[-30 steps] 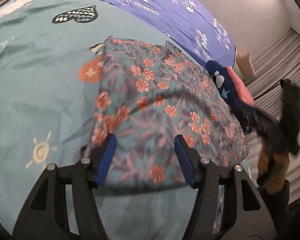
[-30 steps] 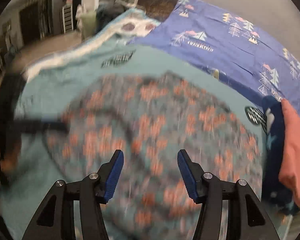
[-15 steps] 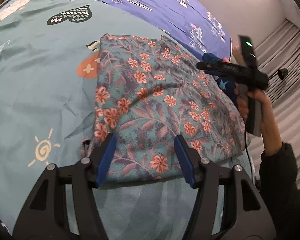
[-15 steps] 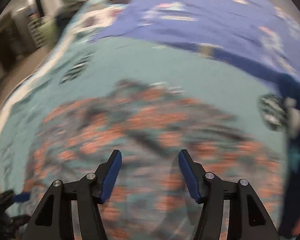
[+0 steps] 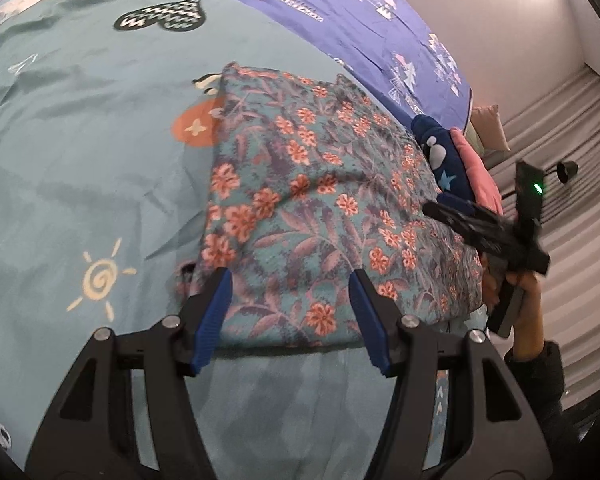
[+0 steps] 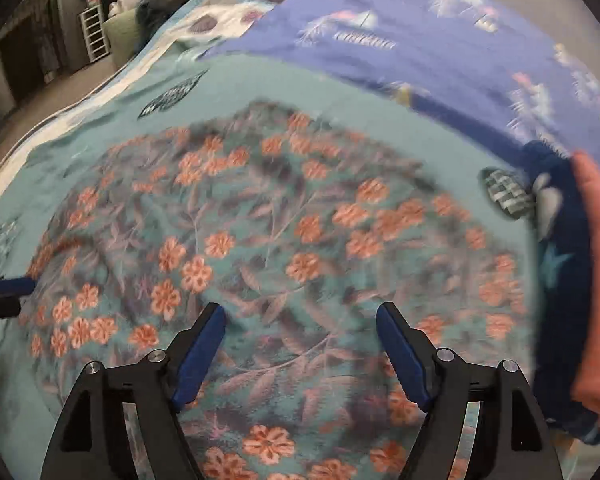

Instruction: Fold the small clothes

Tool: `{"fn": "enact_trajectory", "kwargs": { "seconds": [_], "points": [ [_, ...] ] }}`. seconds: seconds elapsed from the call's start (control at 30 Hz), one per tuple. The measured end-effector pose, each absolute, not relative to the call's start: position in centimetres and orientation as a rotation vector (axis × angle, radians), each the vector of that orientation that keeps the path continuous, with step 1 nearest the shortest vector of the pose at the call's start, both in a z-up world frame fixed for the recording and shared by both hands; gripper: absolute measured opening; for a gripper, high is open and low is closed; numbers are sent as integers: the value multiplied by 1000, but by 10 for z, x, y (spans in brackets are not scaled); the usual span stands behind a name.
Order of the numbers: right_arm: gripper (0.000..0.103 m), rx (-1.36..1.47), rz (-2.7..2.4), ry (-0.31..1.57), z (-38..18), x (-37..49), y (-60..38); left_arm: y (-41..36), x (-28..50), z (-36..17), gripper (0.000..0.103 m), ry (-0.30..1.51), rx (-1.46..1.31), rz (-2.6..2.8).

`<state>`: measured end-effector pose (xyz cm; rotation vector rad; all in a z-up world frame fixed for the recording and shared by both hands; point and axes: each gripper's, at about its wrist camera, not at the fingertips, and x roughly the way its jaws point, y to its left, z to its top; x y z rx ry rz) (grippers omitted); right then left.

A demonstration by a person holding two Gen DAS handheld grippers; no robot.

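Floral garment (image 5: 320, 216), teal with orange flowers, lies on the teal bedspread (image 5: 80, 160), already folded into a rough rectangle with its near edge toward the bed's near side.

Left wrist view: left gripper (image 5: 290, 312) hangs over the garment's near edge, fingers partly apart, nothing between them; cloth shows under the gap but is not pinched. Same spread as a second ago, and the view has hardly shifted. Beyond the garment, toward the bed's right edge, sits a small stack: a navy piece (image 5: 440, 156) with white and blue shapes and a pink piece (image 5: 476, 168) beside it. The right gripper (image 5: 444, 210) shows side-on over the garment's right edge, a hand (image 5: 520, 292) on its handle. Half a second ago it was held higher, by the navy piece; now it is lower, at the cloth. A purple sheet (image 5: 360, 20) with tree prints covers the far side of the bed.

Right wrist view: blurred by motion. Right gripper (image 6: 300, 344) hovers over the right part of the garment (image 6: 280, 240), jaws opening, clearly wider than in the earlier frames, nothing gripped. Navy piece (image 6: 560, 248) and pink piece (image 6: 596, 280) are at the right margin. Left gripper's blue tip (image 6: 16, 286) shows at the garment's left edge.

Reading: the widening and the drop look like a setup for a fresh grasp on the right edge, probably for another fold or a lift toward the stack. No grip made yet.
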<state>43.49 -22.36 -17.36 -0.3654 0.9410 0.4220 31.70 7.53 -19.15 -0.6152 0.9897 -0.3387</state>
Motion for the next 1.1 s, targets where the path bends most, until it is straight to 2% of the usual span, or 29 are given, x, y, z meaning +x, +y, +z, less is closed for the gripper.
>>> {"fn": "enact_trajectory", "kwargs": {
  "seconds": [0.13,0.23,0.4,0.77,1.1],
  "points": [
    [82,-388,484,1007,-199,417,-226,92,307,-186,63,999,-678,-295],
    [83,-369,402,966,-181,397,-229,112,291,-188,69,989,-801,-325],
    [83,-316,452,827,-146,332,-242,137,273,-218,69,1031,-1034,-323],
    [83,-103,451,846,-130,235,-284,116,296,-250,72,1005,-1338,-448],
    [83,71,415,867,-131,212,-315,106,312,-253,70,865,-1457,-397]
  ]
}}
